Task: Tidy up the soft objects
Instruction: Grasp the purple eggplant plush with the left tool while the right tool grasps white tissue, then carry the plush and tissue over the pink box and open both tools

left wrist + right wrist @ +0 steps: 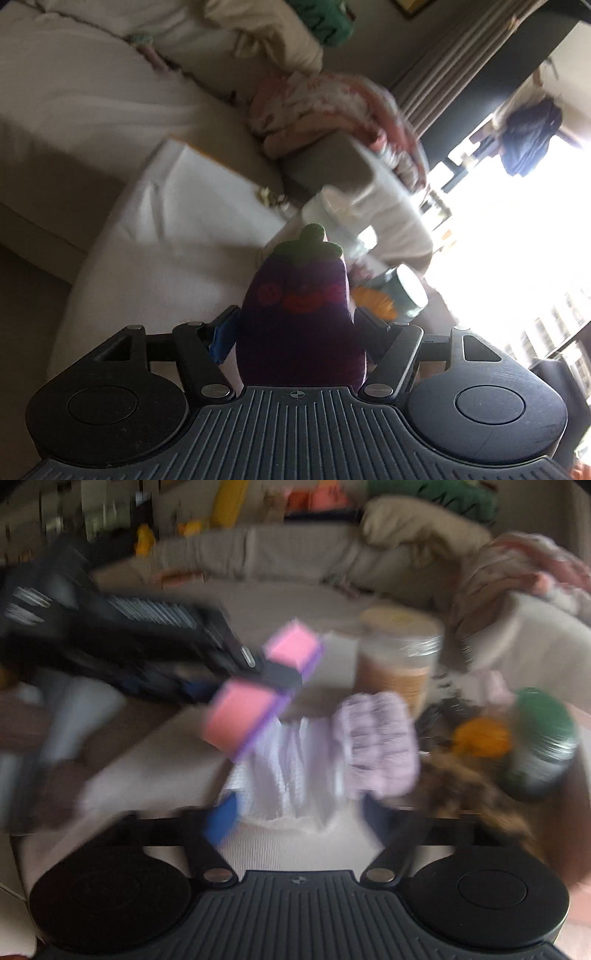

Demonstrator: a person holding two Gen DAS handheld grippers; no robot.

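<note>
My left gripper (295,325) is shut on a purple plush eggplant (295,314) with a green stem and a red face, held upright above a white cushion (177,236). In the blurred right wrist view, my right gripper (299,808) is shut on a bundle of white crinkled fabric (291,771) with a lilac knitted piece (380,742). The other gripper (147,642) shows at the left with a pink and purple object (262,686) at its tip.
A beige sofa (74,92) carries cream, green and pink-patterned soft things (332,107). A clear jar with a tan label (402,657), a green-lidded jar (543,738), an orange item (480,734) and a white cup (332,210) stand nearby. A bright window is at the right.
</note>
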